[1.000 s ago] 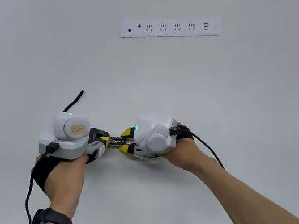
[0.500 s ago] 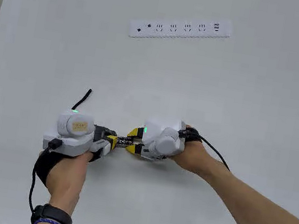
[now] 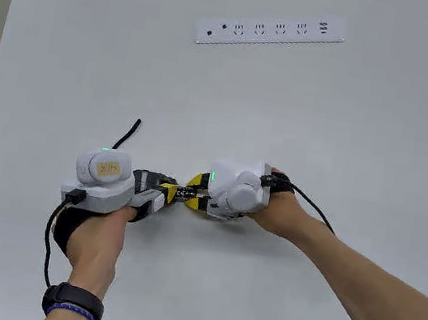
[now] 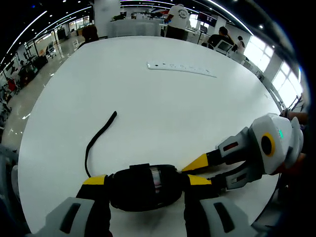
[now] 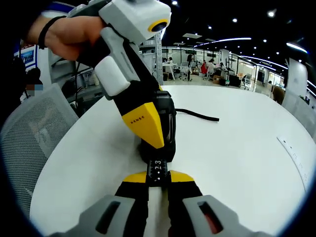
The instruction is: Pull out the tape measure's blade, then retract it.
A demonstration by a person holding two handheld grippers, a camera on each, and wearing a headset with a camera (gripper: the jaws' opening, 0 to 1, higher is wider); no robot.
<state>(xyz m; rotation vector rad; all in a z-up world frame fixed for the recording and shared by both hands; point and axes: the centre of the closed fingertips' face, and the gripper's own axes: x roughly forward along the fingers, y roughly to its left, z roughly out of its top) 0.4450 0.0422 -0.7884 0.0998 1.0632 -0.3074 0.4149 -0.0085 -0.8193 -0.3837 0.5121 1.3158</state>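
A black tape measure (image 4: 144,186) sits between my left gripper's (image 4: 144,181) yellow-tipped jaws, which are shut on its case. Its black wrist strap (image 4: 98,136) trails across the white table (image 3: 288,107). In the right gripper view, the case (image 5: 160,123) is straight ahead and a very short piece of blade (image 5: 158,170) with printed numbers sticks out. My right gripper (image 5: 158,177) is shut on that blade end. From the head view, both grippers (image 3: 183,196) meet tip to tip near the table's front, left gripper (image 3: 161,193) on the left, right gripper (image 3: 198,198) on the right.
A white power strip (image 3: 270,30) lies at the far side of the table, also seen as a power strip (image 4: 181,68) in the left gripper view. Office desks and people stand in the background beyond the table.
The gap between the grippers has closed slightly as the blade shortened. The head camera has shifted, so the whole scene sits a little further right and higher.
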